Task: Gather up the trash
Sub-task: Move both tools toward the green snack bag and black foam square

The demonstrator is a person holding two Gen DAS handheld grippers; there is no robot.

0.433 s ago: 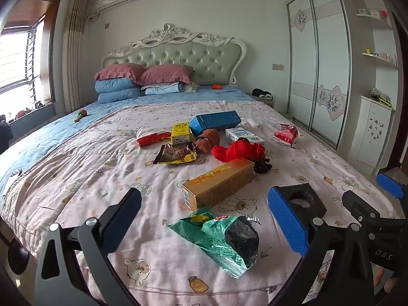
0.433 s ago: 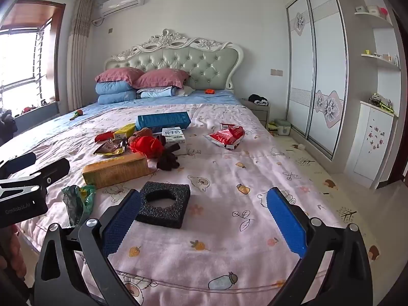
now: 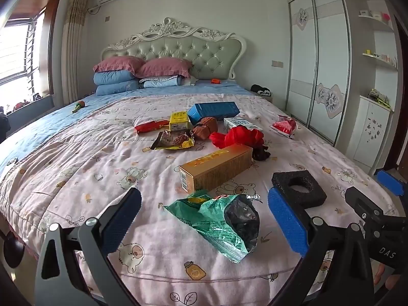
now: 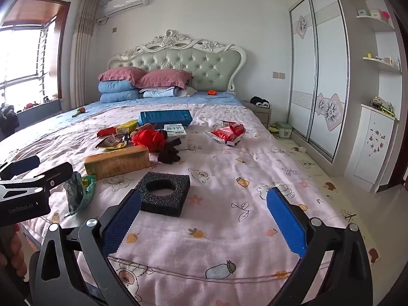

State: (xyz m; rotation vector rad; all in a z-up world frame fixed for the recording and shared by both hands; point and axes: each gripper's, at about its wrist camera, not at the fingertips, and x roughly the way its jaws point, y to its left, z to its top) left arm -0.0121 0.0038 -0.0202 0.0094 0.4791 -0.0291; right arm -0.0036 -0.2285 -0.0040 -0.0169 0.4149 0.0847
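I hold my left hand-held gripper (image 3: 204, 219) over the near edge of the bed (image 3: 76, 158), its blue pads spread wide with nothing pressed between them; the crumpled green wrapper (image 3: 219, 224) lies on the pink quilt just ahead, framed between the two fingers but untouched. Just beyond it sits a long tan carton (image 3: 216, 169), lying on its side and angled toward the headboard. To the right of the wrapper rests a black foam square with a round hole (image 3: 298, 187), near my right finger. My right hand-held gripper (image 4: 204, 219) is likewise released, jaws fully apart and empty, hovering above bare quilt with the foam square (image 4: 164, 193) just ahead of its left finger. Farther up the bed the rest of the litter is clustered: a brown snack packet (image 3: 174, 140), a red wrapper (image 3: 150, 126), a small yellow box (image 3: 179, 123), a blue box (image 3: 213, 111), a white milk carton (image 3: 242, 123), a red cloth bundle (image 3: 238, 137) with something dark just beside it, and a red-and-white bag (image 3: 284, 127) lying apart toward the wardrobe side. Pink and blue pillows (image 3: 122, 76) are stacked at the headboard.
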